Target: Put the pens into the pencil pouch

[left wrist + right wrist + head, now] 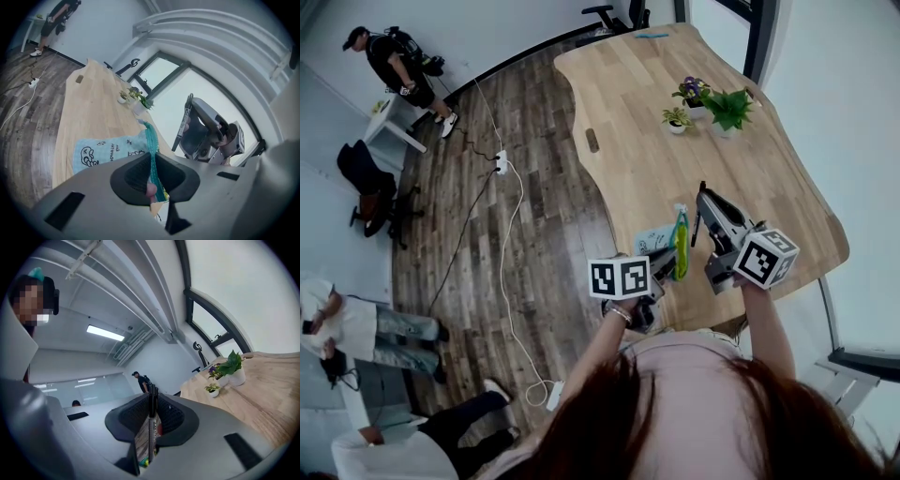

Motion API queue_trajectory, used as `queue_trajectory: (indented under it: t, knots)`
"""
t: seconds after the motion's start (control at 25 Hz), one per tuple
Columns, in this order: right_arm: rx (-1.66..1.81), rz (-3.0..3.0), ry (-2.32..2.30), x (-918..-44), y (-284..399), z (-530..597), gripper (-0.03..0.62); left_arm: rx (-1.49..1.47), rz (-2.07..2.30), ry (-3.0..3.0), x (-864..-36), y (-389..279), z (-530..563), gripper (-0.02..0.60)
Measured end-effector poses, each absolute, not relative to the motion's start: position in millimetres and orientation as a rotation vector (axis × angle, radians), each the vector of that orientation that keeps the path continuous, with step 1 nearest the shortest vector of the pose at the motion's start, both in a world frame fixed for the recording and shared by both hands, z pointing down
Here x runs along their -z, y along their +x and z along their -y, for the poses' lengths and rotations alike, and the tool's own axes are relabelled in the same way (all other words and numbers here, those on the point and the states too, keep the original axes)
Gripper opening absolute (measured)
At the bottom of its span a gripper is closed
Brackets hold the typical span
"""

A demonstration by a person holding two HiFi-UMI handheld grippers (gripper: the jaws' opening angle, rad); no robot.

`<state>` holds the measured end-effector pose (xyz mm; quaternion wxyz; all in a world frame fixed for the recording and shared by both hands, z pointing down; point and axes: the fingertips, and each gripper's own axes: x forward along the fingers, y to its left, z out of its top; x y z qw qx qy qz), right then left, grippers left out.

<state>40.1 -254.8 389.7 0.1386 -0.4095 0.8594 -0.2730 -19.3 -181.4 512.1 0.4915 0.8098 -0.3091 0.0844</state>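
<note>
A light-blue pencil pouch [654, 240] with black doodles lies at the near edge of the wooden table [694, 150]. My left gripper [667, 264] is shut on its teal zipper edge [151, 146] and holds that edge lifted above the pouch [105, 151]. Just right of the pouch, my right gripper [705, 208] is raised over the table and shut on a black pen [697, 217]. In the right gripper view the pen [151, 425] stands upright between the pads. From the left gripper view, the right gripper [190, 124] with the pen [183, 123] hangs to the right of the pouch's opening.
Small potted plants [712, 101] stand at the table's far right, and a blue object [653, 36] lies at its far end. A white cable with a power strip [501, 161] runs across the wood floor on the left. People stand and sit along the left wall.
</note>
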Motion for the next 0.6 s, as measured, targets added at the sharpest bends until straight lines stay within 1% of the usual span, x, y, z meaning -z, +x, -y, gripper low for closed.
queue_trajectory:
  t: [0.6]
  knots:
    - [0.69, -2.536, -1.155, -406.8, 10.8, 261.7, 0.049, -0.118, 0.715, 1.938, -500.3, -25.0, 187.7, 0.025]
